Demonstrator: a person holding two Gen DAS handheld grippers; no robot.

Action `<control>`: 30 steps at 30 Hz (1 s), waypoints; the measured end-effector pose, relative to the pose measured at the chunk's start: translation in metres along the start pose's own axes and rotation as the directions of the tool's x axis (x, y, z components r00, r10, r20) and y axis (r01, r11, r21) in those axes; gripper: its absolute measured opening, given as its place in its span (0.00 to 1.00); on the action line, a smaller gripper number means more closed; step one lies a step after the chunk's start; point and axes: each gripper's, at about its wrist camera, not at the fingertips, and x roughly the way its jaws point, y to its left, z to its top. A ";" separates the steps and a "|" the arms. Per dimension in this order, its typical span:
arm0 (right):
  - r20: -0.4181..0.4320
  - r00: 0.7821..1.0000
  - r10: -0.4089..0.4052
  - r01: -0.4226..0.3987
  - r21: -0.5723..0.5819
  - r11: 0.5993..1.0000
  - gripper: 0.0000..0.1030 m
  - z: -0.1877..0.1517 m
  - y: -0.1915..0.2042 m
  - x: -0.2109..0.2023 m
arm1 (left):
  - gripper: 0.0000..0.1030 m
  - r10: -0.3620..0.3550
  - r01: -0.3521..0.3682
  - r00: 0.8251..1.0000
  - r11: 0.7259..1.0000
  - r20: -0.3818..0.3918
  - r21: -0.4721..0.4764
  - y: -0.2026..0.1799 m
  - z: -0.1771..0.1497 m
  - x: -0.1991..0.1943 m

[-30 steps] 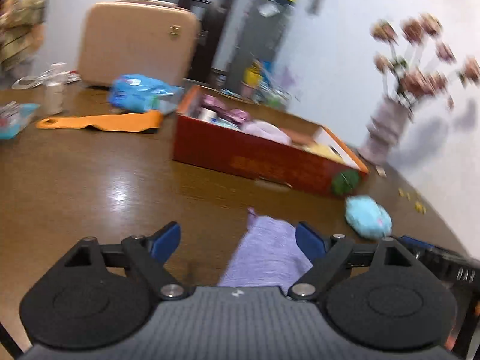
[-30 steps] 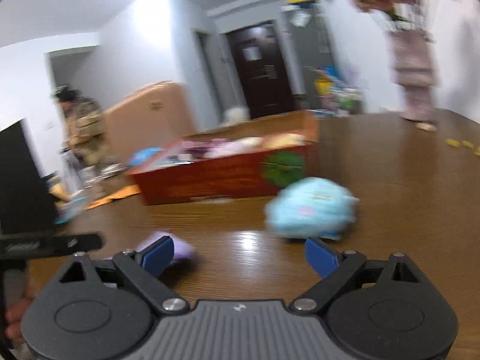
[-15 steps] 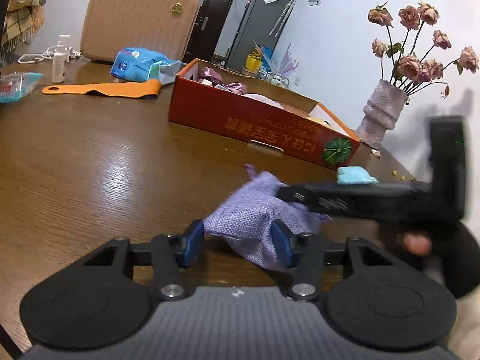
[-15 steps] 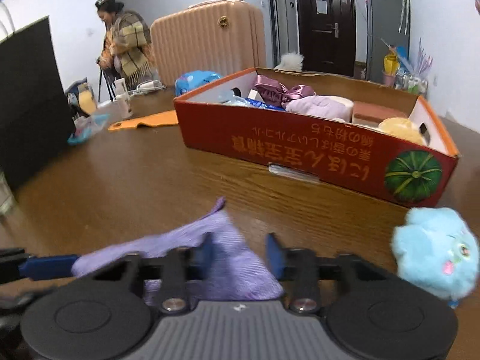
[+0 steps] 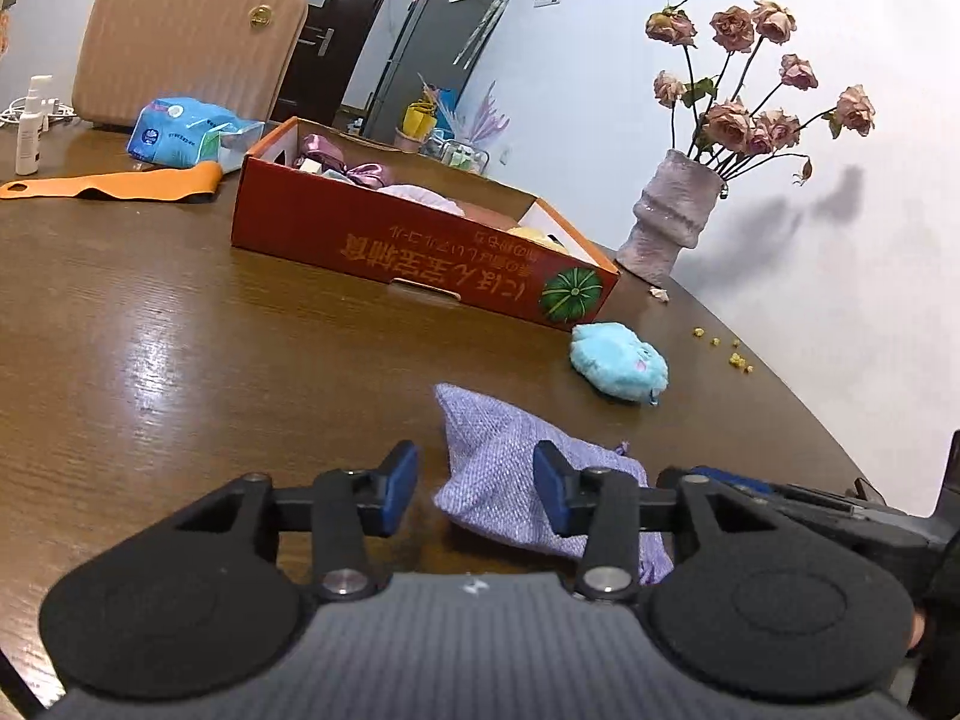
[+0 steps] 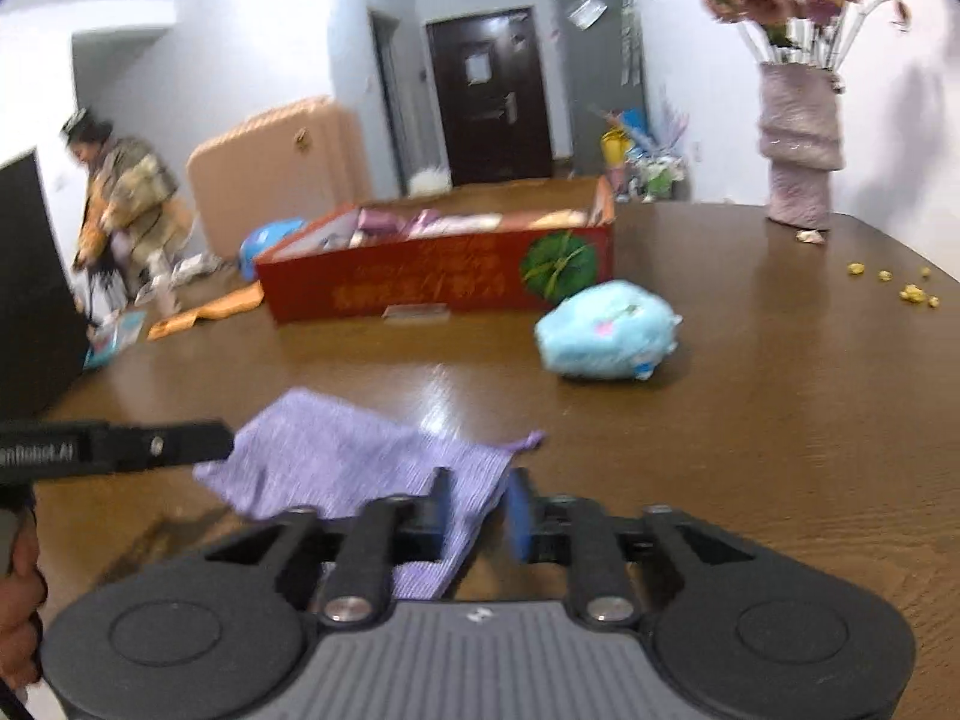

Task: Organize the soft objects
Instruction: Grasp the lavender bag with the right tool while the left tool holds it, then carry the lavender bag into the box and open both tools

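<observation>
A purple woven pouch (image 5: 492, 468) lies on the brown table between the fingers of my left gripper (image 5: 474, 489). It rests against the right pad, and bare table shows between it and the left pad. My right gripper (image 6: 480, 513) has a fold of the pouch (image 6: 336, 456) between its jaws, which are opening; the cloth hangs by the left pad, clear of the right one. A blue plush toy (image 5: 621, 363) (image 6: 606, 330) lies beyond, near the corner of a red cardboard box (image 5: 420, 252) (image 6: 420, 282) that holds several soft items.
A vase of dried roses (image 5: 672, 222) stands at the far right with yellow crumbs (image 5: 732, 354) near it. A blue tissue pack (image 5: 180, 132), an orange strip (image 5: 108, 186) and a small bottle (image 5: 30, 126) lie left of the box. A person (image 6: 126, 198) stands by a suitcase (image 5: 186, 36).
Left jaws narrowed around the pouch a second ago and have stayed so. The right gripper came in from the plush, shut on the pouch, then widened and drew back to the right.
</observation>
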 end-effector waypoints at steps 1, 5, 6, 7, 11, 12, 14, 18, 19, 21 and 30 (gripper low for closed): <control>0.003 1.000 0.005 -0.005 0.025 1.000 0.62 0.000 -0.001 0.004 | 0.50 0.002 -0.002 1.000 1.000 -0.001 -0.006 0.000 0.001 0.002; -0.049 0.999 0.003 -0.003 -0.008 1.000 0.60 0.003 0.009 0.029 | 0.44 -0.002 0.002 1.000 1.000 -0.018 -0.010 -0.002 0.000 0.008; -0.053 0.998 -0.016 0.013 -0.041 0.999 0.59 0.003 0.015 0.034 | 0.33 -0.001 0.001 1.000 1.000 -0.031 0.004 -0.002 -0.001 0.011; -0.048 0.998 -0.036 0.032 -0.085 0.996 0.58 0.003 0.021 0.037 | 0.23 0.005 -0.004 0.999 1.000 -0.047 0.020 -0.003 -0.003 0.015; -0.044 0.993 -0.113 0.098 -0.252 0.963 0.55 0.000 0.042 0.049 | 0.13 0.040 -0.036 0.996 0.998 -0.086 0.045 -0.002 -0.009 0.025; -0.052 0.993 -0.104 0.089 -0.238 0.967 0.54 0.001 0.040 0.049 | 0.12 0.042 -0.038 0.996 0.998 -0.083 0.050 -0.003 -0.009 0.024; -0.067 0.995 -0.080 0.065 -0.201 0.977 0.54 0.003 0.034 0.051 | 0.11 0.043 -0.039 0.996 0.998 -0.083 0.054 -0.002 -0.010 0.025; -0.073 0.997 -0.009 -0.007 -0.212 0.977 0.26 0.001 0.034 0.048 | 0.09 0.053 -0.046 0.996 0.995 -0.073 0.092 -0.008 -0.012 0.026; -0.067 0.998 -0.008 -0.008 -0.228 0.974 0.22 -0.001 0.039 0.047 | 0.09 0.058 -0.050 0.996 0.993 -0.068 0.108 -0.010 -0.014 0.025; -0.049 0.998 -0.031 0.016 -0.278 0.961 0.15 -0.005 0.050 0.045 | 0.09 0.073 -0.064 0.995 0.989 -0.063 0.133 -0.014 -0.016 0.025; -0.030 0.998 -0.048 0.037 -0.300 0.953 0.09 -0.009 0.058 0.041 | 0.08 0.076 -0.068 0.996 0.985 -0.046 0.158 -0.017 -0.018 0.024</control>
